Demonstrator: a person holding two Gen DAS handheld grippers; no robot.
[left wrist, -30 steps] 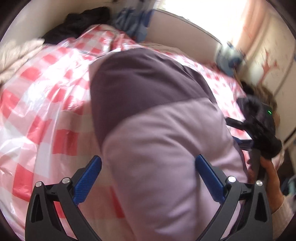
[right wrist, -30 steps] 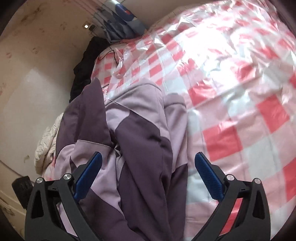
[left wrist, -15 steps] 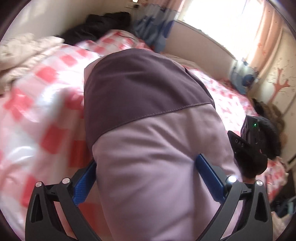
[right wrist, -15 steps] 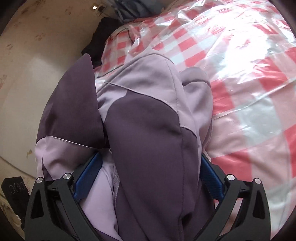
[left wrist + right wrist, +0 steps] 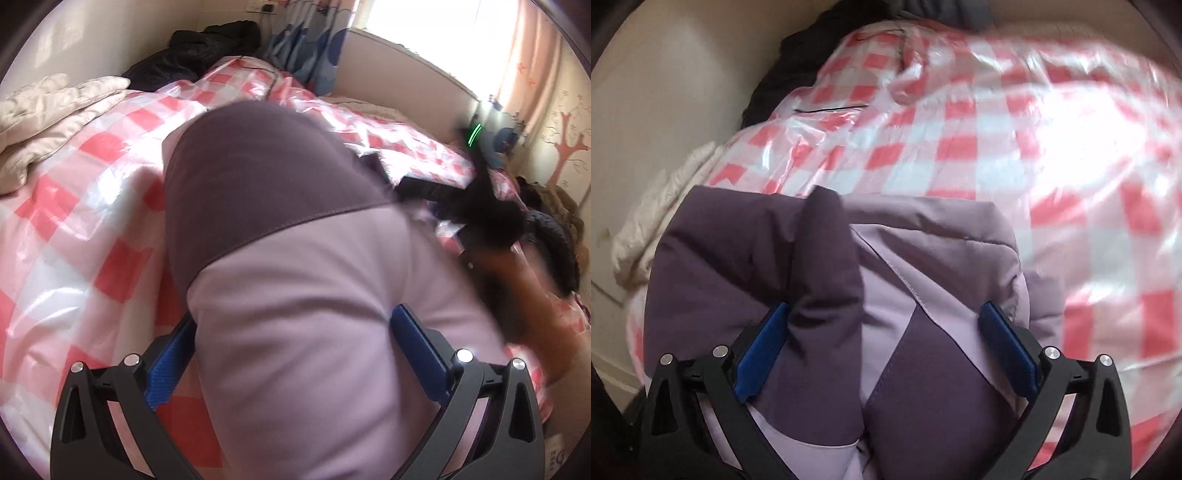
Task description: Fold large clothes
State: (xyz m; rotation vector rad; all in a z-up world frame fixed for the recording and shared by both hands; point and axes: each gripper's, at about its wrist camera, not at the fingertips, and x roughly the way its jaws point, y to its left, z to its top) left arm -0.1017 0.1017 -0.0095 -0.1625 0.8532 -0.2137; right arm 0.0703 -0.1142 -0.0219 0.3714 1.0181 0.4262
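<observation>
A puffy two-tone jacket, dark purple (image 5: 258,177) over lilac, lies on the red-and-white checked bed cover (image 5: 85,206). In the left wrist view a lilac sleeve or folded edge runs straight between the blue fingers of my left gripper (image 5: 293,350), which stands wide open around it. My right gripper (image 5: 886,350) is also wide open, and bunched folds of the jacket (image 5: 827,295) fill the gap between its blue pads. A person's hand (image 5: 517,291) with the other black tool shows blurred at the right of the left wrist view.
A cream quilt (image 5: 48,118) lies at the bed's left side by the wall. Dark clothes (image 5: 199,51) are piled at the far corner near a blue curtain (image 5: 306,40). Shiny plastic covers the bed (image 5: 1071,147) to the right of the jacket.
Both grippers pushed forward onto the jacket, so fabric now sits between their fingers. The right gripper swung to face the far wall; the hand holding it moved quickly and blurs.
</observation>
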